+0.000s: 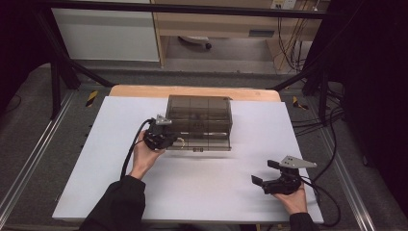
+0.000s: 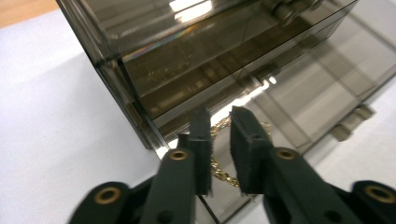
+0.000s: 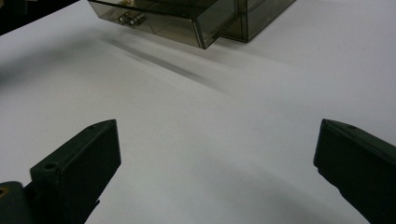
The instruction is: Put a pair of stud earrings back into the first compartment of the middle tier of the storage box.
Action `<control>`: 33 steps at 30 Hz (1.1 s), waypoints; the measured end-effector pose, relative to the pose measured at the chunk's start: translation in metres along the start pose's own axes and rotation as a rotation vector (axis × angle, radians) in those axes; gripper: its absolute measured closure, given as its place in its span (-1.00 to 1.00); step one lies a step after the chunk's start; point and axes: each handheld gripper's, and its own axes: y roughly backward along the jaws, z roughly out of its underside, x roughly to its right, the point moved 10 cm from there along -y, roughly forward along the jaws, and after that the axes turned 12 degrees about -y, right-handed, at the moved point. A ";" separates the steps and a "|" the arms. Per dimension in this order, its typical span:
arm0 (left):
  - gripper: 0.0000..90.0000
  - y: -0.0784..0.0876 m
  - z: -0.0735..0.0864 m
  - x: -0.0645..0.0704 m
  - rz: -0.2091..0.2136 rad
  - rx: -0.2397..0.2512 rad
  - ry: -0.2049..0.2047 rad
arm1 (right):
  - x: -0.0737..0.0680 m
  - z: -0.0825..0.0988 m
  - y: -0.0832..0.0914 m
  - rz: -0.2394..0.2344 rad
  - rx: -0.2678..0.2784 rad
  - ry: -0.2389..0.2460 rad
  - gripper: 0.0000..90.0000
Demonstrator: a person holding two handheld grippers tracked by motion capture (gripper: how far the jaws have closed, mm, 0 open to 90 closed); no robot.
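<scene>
A smoky see-through drawer box [image 1: 198,115] stands at the middle back of the white table [image 1: 202,192]. Its bottom drawer [image 1: 204,140] is pulled out toward me. My left gripper [image 1: 171,140] reaches into the drawer's left end. In the left gripper view a thin gold chain [image 2: 223,173] lies between the jaws of that gripper [image 2: 219,116]. A narrow gap shows between the jaws, and the pads do not press on the chain. My right gripper [image 1: 262,172] rests at the front right of the table, open wide, with nothing between its jaws [image 3: 218,128].
The drawer's small metal handle [image 3: 128,18] faces me. A wooden board [image 1: 144,90] sticks out behind the white sheet. Black frame posts [image 1: 55,82] stand at the far corners, and cables [image 1: 317,120] trail off to the right.
</scene>
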 end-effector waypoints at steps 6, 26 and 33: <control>0.34 0.019 -0.003 0.004 0.025 0.046 -0.015 | 0.000 0.000 0.000 0.000 0.002 0.001 -0.97; -0.72 0.054 0.041 0.012 0.055 0.102 -0.068 | 0.000 0.000 -0.001 0.002 0.000 0.001 -0.97; -0.78 0.063 0.059 0.010 0.050 0.108 -0.056 | 0.000 0.001 -0.001 0.002 -0.004 0.001 -0.97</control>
